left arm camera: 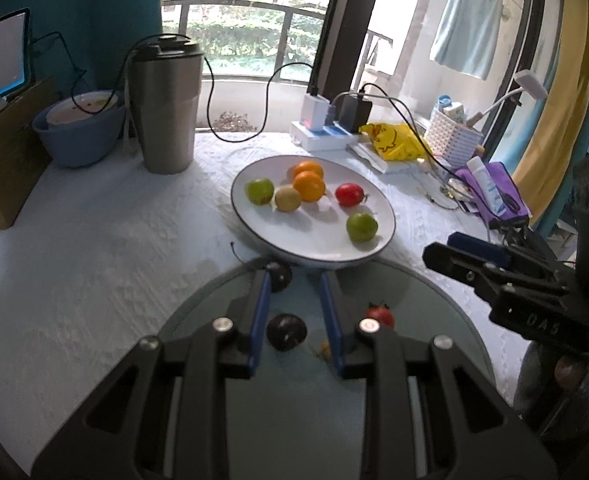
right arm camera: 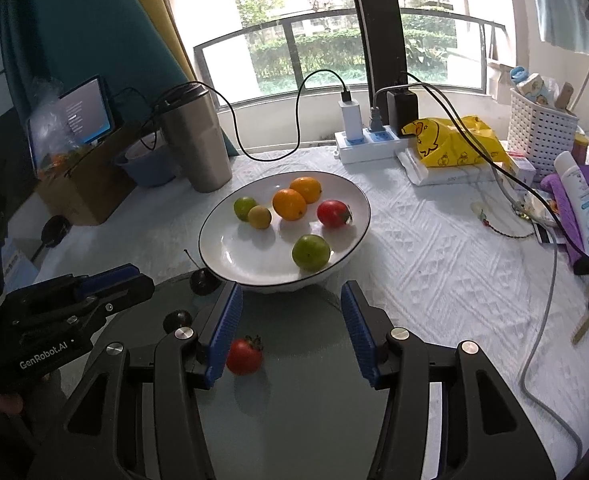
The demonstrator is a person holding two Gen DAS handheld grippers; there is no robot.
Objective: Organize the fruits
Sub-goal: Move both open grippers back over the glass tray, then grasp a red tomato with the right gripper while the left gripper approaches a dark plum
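**Fruit split between a white plate and a grey glass disc**

I take the white plate [right arm camera: 214,224] as my landmark. It is round with a thin dark rim and sits on a white textured tablecloth [right arm camera: 434,272]. On it I see two oranges [right arm camera: 289,204] touching each other at the middle, a green fruit [right arm camera: 245,208] and a small yellow-green fruit [right arm camera: 259,216] touching on the side toward the steel tumbler [right arm camera: 196,144], a red tomato [right arm camera: 333,213] on the opposite side, and a second green fruit [right arm camera: 311,252] near the plate's front rim.

In front of the plate lies a grey glass disc [right arm camera: 306,380], its far edge tucked under the plate's rim. On it rest a small red tomato [right arm camera: 243,356] with a green stem and two dark round fruits [left arm camera: 286,331]; one of these [left arm camera: 280,276] sits just beside the plate's front rim.

My left gripper [left arm camera: 294,278] hovers over the disc, fingers released and holding nothing, one dark fruit between them. My right gripper [right arm camera: 291,296] is also spread wide and empty, the red tomato just beside its left finger.

The cloth beside the plate, on the tomato side, lies bare as far as a grey cable [right arm camera: 542,340].
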